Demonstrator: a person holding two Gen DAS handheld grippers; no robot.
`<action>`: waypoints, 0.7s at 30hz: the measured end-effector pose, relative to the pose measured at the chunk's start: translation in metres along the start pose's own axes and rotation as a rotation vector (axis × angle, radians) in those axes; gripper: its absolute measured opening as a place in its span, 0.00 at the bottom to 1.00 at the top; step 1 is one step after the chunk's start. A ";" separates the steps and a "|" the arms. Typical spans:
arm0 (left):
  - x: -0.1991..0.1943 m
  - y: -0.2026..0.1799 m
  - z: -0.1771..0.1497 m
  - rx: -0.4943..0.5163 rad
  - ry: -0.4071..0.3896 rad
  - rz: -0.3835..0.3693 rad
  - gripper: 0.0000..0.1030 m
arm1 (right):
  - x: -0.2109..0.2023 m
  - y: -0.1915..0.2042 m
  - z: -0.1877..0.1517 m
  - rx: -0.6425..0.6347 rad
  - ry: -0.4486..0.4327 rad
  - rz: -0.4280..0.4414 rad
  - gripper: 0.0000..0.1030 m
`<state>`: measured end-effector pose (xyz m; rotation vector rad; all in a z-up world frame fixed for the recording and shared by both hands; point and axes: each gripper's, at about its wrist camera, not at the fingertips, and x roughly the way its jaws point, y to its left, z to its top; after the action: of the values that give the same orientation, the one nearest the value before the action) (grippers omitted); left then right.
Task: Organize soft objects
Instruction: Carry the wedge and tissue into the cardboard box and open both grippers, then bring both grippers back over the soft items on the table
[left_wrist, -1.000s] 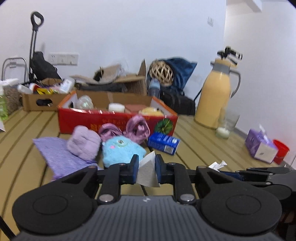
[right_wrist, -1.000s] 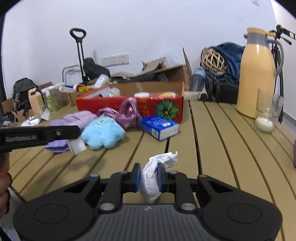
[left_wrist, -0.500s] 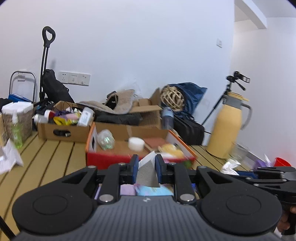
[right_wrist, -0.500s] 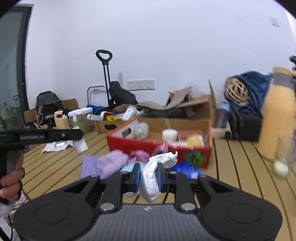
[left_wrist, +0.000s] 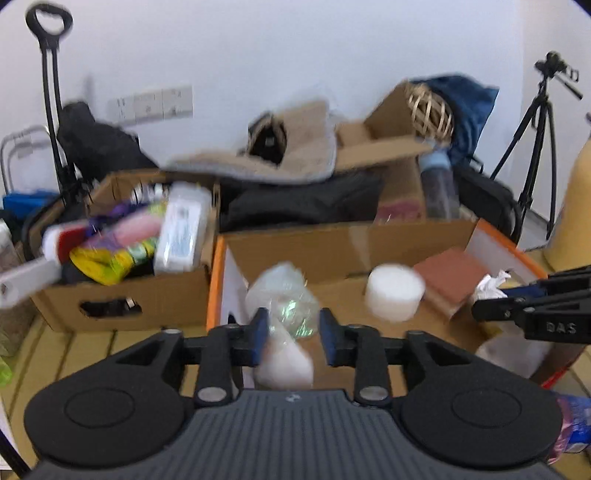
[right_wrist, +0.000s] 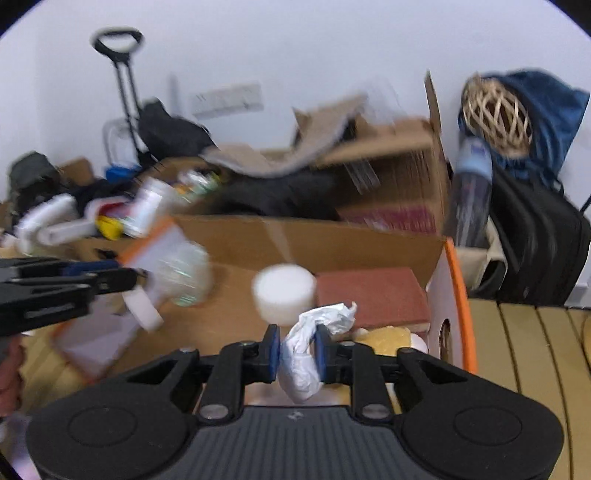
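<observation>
Crumpled tissue (right_wrist: 308, 350) sits pinched upright in the right gripper (right_wrist: 295, 350), low centre of frame, over the orange-rimmed box (right_wrist: 456, 295); its long axis runs vertically. At lower centre of the other view, the left gripper (left_wrist: 291, 338) gapes around a white wedge (left_wrist: 284, 363), seemingly released. Open floor lies just ahead, with 1 white tub (right_wrist: 284, 291) crowding it.

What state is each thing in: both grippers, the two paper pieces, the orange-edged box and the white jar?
left gripper: open, paper slipping out.
white paper piece: loose between the fingers, above the box.
right gripper: shut on the tissue.
crumpled tissue: pinched, hanging above the box.
orange-edged box: open-topped, partly filled.
white jar: upright inside the box.
</observation>
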<state>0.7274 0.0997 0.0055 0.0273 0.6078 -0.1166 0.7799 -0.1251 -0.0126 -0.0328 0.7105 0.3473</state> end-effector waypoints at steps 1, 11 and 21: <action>0.005 0.003 -0.003 -0.017 0.019 0.007 0.53 | 0.008 -0.004 -0.002 0.003 0.012 -0.009 0.36; -0.002 -0.008 -0.016 -0.056 -0.013 -0.020 0.65 | 0.015 -0.023 -0.014 -0.105 -0.006 0.046 0.48; -0.089 -0.009 0.011 -0.072 -0.115 0.010 0.79 | -0.101 -0.009 0.012 -0.071 -0.111 0.047 0.73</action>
<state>0.6598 0.0988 0.0652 -0.0457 0.4966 -0.0857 0.7196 -0.1622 0.0607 -0.0635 0.5900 0.4161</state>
